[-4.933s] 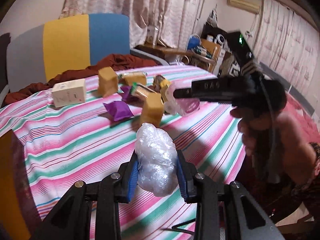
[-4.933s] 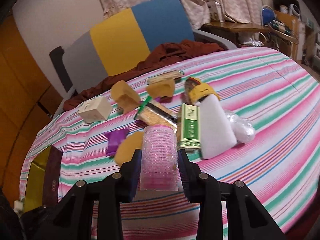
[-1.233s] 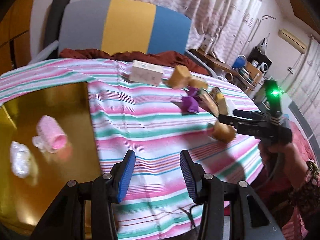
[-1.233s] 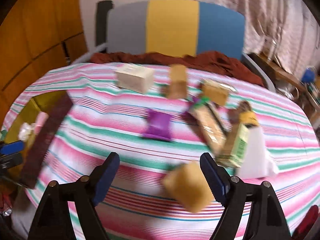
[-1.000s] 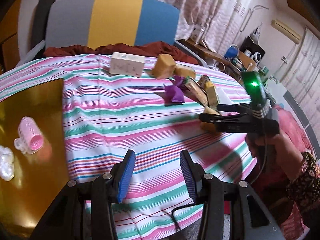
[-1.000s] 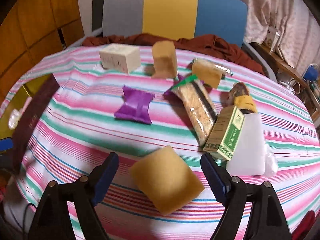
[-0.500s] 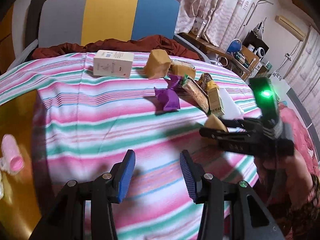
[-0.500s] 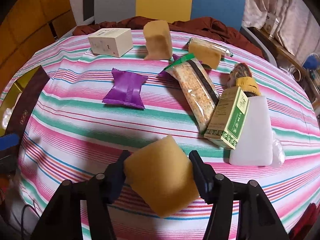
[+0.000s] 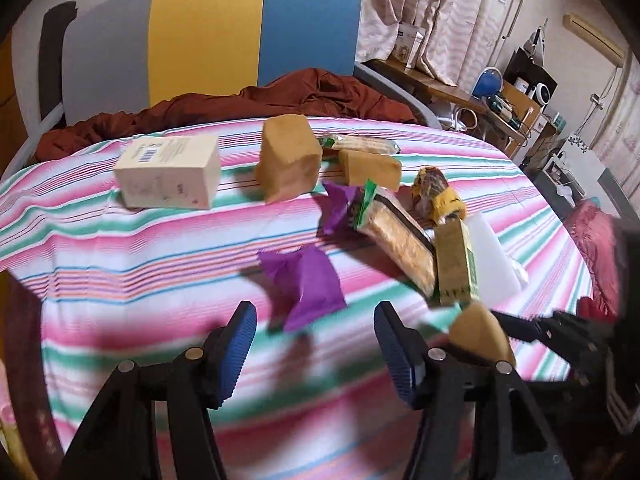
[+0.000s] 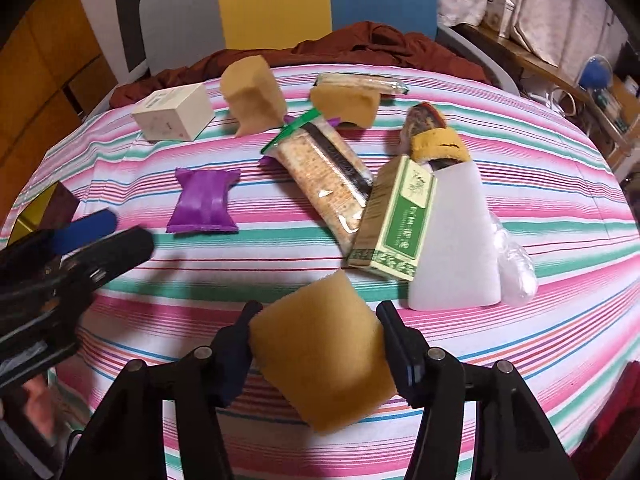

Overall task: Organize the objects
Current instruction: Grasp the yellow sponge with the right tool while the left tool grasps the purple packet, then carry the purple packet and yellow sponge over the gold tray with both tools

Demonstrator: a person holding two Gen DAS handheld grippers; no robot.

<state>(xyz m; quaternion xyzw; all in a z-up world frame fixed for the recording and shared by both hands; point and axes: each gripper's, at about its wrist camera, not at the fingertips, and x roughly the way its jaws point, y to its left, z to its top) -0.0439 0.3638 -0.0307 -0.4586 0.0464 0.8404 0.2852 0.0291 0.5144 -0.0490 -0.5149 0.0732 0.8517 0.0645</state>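
The left tongs [image 9: 314, 344], jaws just opened and empty, point at the purple packet [image 9: 306, 282] just ahead, while the right tongs [image 10: 316, 334] clamp a sponge [image 10: 324, 360].

No lettering is legible. The white carton [image 9: 170, 172] carries a barcode and fine print, and the green box [image 10: 394, 224] carries a logo with characters, all too small to read.

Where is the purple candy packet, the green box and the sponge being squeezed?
purple packet [image 10: 205, 201], right wrist view, middle of the wrapper.
green box [image 10: 400, 225], right wrist view, its green top face.
squeezed sponge [image 10: 320, 344], right wrist view, front face between the tongs.
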